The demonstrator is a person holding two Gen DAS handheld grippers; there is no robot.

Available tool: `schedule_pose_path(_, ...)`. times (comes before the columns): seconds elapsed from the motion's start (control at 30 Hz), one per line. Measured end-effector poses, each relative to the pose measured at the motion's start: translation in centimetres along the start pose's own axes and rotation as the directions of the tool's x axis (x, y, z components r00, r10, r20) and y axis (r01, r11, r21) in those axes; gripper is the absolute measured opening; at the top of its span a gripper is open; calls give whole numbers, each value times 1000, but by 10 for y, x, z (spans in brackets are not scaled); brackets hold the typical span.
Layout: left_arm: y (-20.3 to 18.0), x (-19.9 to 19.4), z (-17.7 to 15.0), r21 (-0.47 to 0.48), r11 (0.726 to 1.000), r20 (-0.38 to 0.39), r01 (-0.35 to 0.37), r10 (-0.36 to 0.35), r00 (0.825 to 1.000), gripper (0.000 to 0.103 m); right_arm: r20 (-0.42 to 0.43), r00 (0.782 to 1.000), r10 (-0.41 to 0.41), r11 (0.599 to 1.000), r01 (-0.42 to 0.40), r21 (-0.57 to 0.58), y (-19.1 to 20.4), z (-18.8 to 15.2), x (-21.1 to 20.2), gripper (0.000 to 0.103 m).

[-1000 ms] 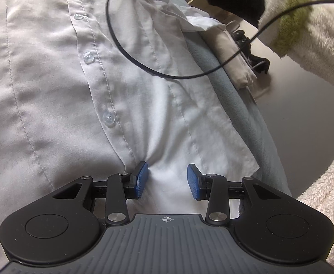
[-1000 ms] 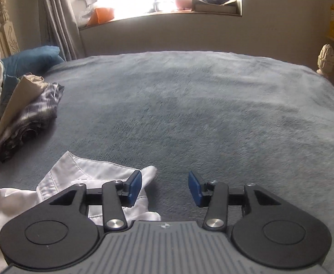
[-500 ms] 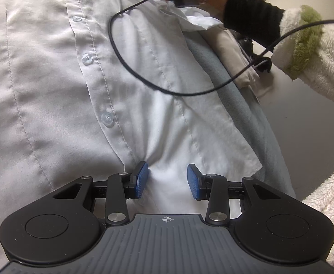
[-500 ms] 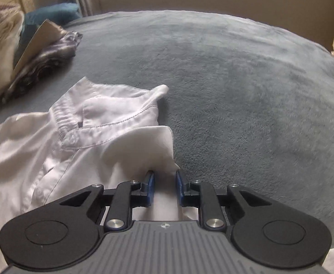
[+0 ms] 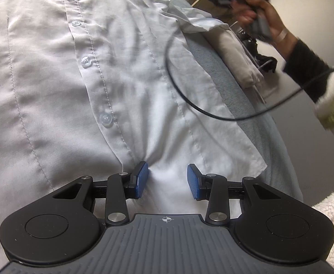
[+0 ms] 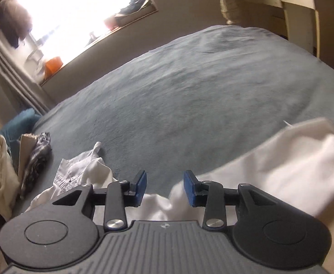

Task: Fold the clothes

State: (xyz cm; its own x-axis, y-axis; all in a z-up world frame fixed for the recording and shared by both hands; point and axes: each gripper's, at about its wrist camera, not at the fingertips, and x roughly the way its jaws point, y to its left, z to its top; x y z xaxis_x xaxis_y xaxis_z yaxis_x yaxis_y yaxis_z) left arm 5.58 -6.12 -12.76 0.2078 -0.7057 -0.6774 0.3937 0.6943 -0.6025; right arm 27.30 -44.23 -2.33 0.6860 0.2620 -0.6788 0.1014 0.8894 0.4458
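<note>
A white button-up shirt (image 5: pixel 52 68) lies spread on the grey-blue bed (image 5: pixel 215 68), its button placket (image 5: pixel 84 61) running up the middle. My left gripper (image 5: pixel 168 175) rests on the shirt's lower front, open, with flat fabric between its blue pads and a small pucker at the left one. My right gripper (image 6: pixel 164 182) hangs tilted above the shirt's edge, jaws opening, nothing pinched between them. The shirt's collar (image 6: pixel 80 169) shows at its left and a blurred white fold (image 6: pixel 281 159) at its right. In the left wrist view a hand (image 5: pixel 258 11) holds that gripper beyond the bed's edge.
A black cable (image 5: pixel 189 102) loops over the shirt. A folded beige cloth (image 5: pixel 235 52) lies along the bed's edge. A heap of clothes (image 6: pixel 36 153) and a blue pillow (image 6: pixel 22 118) lie at the far left of the bed (image 6: pixel 189 91). A fluffy white sleeve (image 5: pixel 333 109) is at right.
The right gripper narrowed at the shirt's edge near the collar, then swung right, rolled and opened. The hand left the shirt for beyond the bed's edge. The left gripper stayed put.
</note>
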Motion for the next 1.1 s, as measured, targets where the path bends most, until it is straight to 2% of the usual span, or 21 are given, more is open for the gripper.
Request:
schedule_pose_path(0.1, -2, 0, -1, -5, 1000, 7, -14, 14, 1000, 38, -35, 999, 32, 996, -29, 80, -26, -32, -36, 39)
schedule_pose_path(0.27, -9, -2, 0, -4, 998, 24, -56, 56, 998, 38, -114, 989, 90, 995, -85, 44, -33, -92, -82, 39)
schedule_pose_path(0.4, -16, -4, -2, 32, 994, 52, -101, 99, 994, 38, -203, 962, 185, 968, -214, -134, -5, -131, -116, 39)
schedule_pose_path(0.47, -18, -5, -3, 33, 993, 61, -114, 112, 992, 38, -257, 942, 217, 928, -280, -246, 14, -151, -131, 39)
schedule_pose_path(0.53, -21, -8, -5, 35, 991, 70, -125, 123, 990, 38, -339, 910, 239, 884, -348, -312, 31, -173, -139, 39)
schedule_pose_path(0.6, -23, -13, -5, 33, 990, 83, -135, 132, 988, 38, -432, 877, 209, 847, -384, -368, 43, -199, -139, 39)
schedule_pose_path(0.73, -25, -21, -7, 29, 987, 110, -156, 152, 982, 38, -565, 825, 20, 779, -367, -508, 46, -258, -132, 38)
schedule_pose_path(0.77, -25, -23, -8, 28, 986, 115, -162, 158, 981, 38, -567, 823, -31, 776, -338, -533, 42, -267, -129, 37)
schedule_pose_path(0.83, -26, -27, -11, 25, 984, 121, -176, 171, 978, 38, -549, 834, -63, 788, -296, -540, 37, -273, -128, 36)
schedule_pose_path(0.9, -26, -31, -14, 26, 982, 127, -185, 180, 975, 38, -529, 848, -34, 819, -279, -501, 36, -266, -135, 36)
schedule_pose_path(0.93, -26, -32, -15, 25, 982, 131, -188, 183, 974, 38, -510, 860, -23, 823, -273, -498, 37, -263, -138, 36)
schedule_pose_path(1.1, -26, -33, -18, 31, 979, 131, -202, 197, 972, 38, -482, 876, 28, 814, -299, -497, 52, -255, -142, 36)
